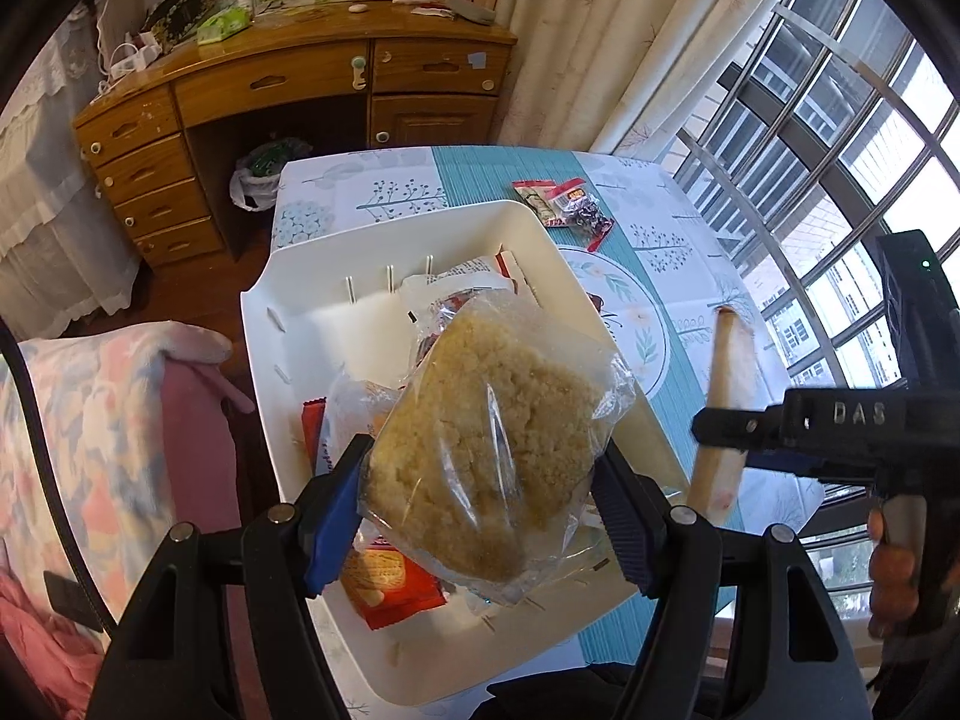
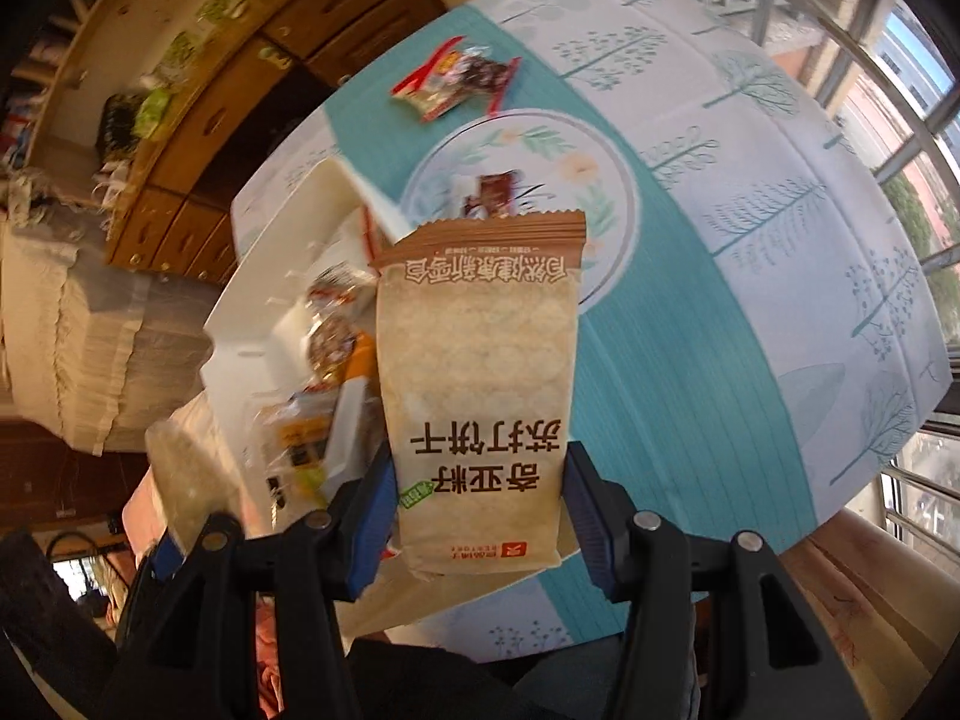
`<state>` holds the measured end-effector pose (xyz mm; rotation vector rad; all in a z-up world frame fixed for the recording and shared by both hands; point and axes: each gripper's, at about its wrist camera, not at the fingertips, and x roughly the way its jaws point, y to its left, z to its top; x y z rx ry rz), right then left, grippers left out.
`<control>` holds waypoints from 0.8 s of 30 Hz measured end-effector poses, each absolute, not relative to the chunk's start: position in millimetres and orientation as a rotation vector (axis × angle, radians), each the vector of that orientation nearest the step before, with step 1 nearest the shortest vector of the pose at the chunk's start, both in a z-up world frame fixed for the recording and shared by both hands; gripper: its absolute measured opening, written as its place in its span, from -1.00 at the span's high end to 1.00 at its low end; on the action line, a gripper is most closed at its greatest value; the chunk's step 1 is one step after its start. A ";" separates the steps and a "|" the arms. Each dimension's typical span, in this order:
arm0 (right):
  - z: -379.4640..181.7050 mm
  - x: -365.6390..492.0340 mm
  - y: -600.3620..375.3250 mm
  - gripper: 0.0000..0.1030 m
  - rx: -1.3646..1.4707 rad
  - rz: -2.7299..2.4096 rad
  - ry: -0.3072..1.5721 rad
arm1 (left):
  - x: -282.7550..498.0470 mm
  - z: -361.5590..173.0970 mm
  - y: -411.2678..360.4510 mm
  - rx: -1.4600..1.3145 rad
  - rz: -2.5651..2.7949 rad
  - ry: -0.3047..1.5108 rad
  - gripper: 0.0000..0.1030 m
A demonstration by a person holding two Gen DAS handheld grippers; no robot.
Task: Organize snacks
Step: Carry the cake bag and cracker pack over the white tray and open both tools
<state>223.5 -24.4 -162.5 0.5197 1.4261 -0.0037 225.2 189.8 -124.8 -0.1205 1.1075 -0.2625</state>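
**A:** Biggest thing first: the counter [image 1: 690,228] with the tree-print cloth, and on it the white bin [image 1: 312,312], already half full of packets. That's clearly where the snacks go, so both hands hang close to it.

**B:** Yep. The left tongs [image 1: 480,510] pinch a clear bag of crumbly cake [image 1: 486,450] right over the bin, probably about to let it drop in. The right tongs [image 2: 480,498] are clamped on a tan cracker pack [image 2: 480,384], held above the counter just beside the bin, I guess waiting its turn.

**A:** Only the right view lets you read the cracker pack's front; from the left you just get its thin edge.

**B:** And a few small red packets [image 1: 567,204] sit loose on the far side of the counter, not binned yet.
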 end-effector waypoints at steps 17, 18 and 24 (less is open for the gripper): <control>-185.4 222.5 14.2 -0.38 0.453 0.067 1.535 | 230.5 -148.5 221.6 -0.223 -0.194 1.244 -0.72; -184.2 223.2 13.6 -0.40 0.449 0.067 1.535 | 230.9 -148.6 223.1 -0.232 -0.189 1.247 -0.72; -177.0 227.0 5.7 -0.46 0.425 0.066 1.533 | 238.6 -143.1 223.1 -0.272 -0.179 1.290 -0.73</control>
